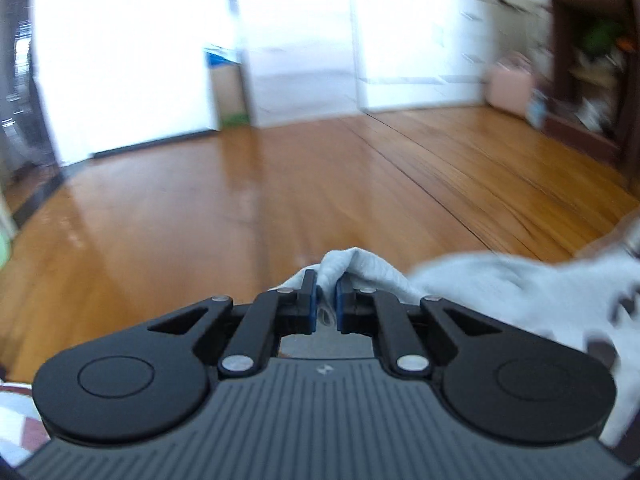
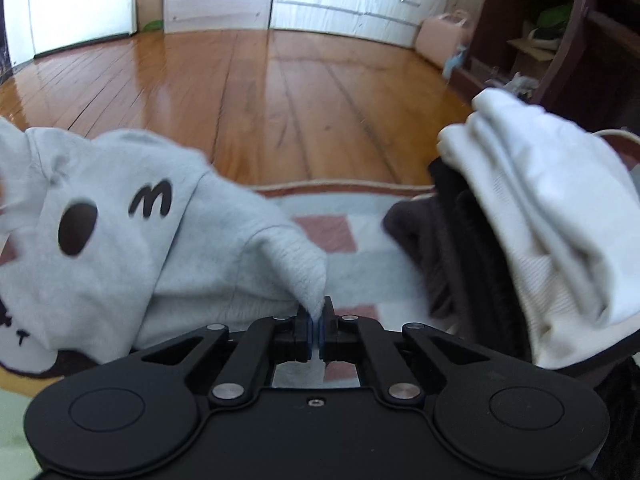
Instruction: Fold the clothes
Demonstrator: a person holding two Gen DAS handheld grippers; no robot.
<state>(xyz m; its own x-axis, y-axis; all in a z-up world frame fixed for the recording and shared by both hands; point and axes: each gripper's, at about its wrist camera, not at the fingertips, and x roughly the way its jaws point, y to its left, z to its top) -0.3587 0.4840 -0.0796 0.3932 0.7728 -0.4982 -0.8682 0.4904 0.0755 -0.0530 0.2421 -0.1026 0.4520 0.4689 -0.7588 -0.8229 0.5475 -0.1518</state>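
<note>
Right wrist view shows the grey hoodie (image 2: 132,248), printed with dark face marks, lifted above the checked rug (image 2: 352,264), one ribbed corner of it pinched tight in my right tongs (image 2: 316,320). In the left wrist view my left tongs (image 1: 326,300) are clenched on another bunched edge of the same garment, which trails off to the right.

I judge the step in hand to be carrying the hoodie out flat before the first fold. To do it well I would keep both grips level, draw the two held corners apart until the cloth between them goes taut, then lower it onto the rug without letting the middle sag or twist.

By my count: one grey hoodie in hand, two tongs, both gripping it. On the right sit one white garment (image 2: 552,216) draped over one dark garment (image 2: 440,248), though blur may hide more in that heap. Beyond the rug lies the wooden floor (image 2: 260,92), with one pink bag (image 2: 440,36) at the far wall.
</note>
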